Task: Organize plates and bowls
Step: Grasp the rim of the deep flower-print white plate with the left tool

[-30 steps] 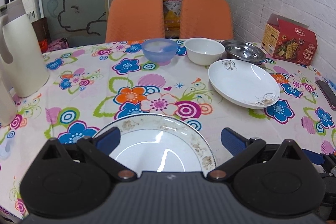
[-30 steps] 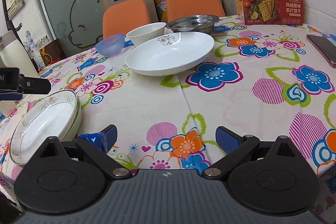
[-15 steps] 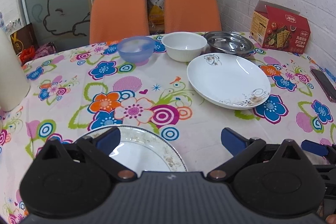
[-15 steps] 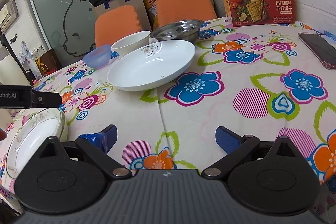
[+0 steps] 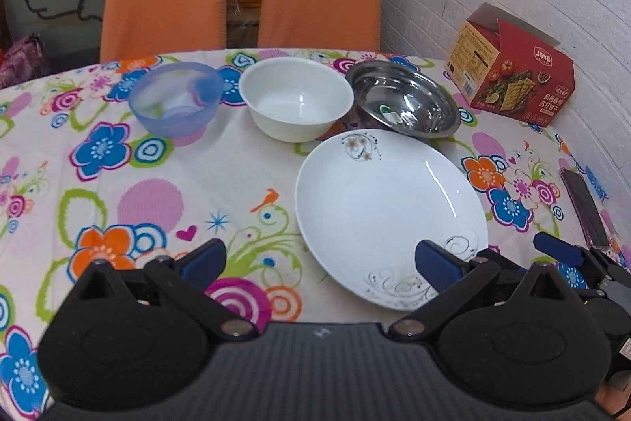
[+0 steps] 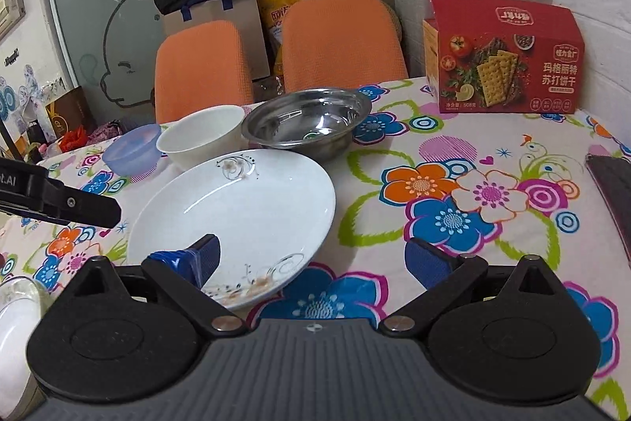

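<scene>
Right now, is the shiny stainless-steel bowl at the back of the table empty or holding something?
Empty: the stainless-steel bowl stands upright, its bare bottom showing only reflections and a small sticker.

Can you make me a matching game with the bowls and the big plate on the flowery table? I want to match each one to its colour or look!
Things:
1. plastic bowl
2. metal bowl
3. big plate
4. cracker box

Looks:
A. red
B. white with swirly flower drawings
C. see-through blue
D. shiny silver

Pairs: 1-C, 2-D, 3-B, 4-A
</scene>
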`<action>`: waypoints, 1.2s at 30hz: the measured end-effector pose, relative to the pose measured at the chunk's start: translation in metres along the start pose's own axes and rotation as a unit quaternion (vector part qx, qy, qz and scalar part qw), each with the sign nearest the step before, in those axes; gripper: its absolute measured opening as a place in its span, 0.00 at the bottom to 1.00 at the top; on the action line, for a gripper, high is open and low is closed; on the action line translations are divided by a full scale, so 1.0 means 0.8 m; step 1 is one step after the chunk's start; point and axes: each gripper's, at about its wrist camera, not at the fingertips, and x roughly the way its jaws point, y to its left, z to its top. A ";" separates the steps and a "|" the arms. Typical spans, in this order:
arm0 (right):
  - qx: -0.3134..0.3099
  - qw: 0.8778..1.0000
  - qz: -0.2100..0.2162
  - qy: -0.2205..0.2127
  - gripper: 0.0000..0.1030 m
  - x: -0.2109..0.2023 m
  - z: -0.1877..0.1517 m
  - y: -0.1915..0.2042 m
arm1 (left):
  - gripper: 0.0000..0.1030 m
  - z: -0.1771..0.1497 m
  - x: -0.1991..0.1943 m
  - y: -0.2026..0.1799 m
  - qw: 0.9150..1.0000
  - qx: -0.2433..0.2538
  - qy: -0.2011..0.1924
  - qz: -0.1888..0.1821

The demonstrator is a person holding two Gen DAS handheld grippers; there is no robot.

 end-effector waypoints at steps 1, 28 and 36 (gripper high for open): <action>-0.002 1.000 0.000 0.011 0.85 0.012 0.005 -0.002 | 0.98 0.007 0.013 -0.002 1.000 -0.001 0.010 0.001; -0.038 0.998 0.017 0.041 0.88 0.056 0.000 0.059 | 0.53 0.018 0.087 -0.025 0.998 0.035 0.048 0.017; -0.039 0.999 0.019 0.014 0.88 0.010 -0.002 0.079 | 0.53 0.006 0.037 -0.024 0.999 0.027 0.027 0.007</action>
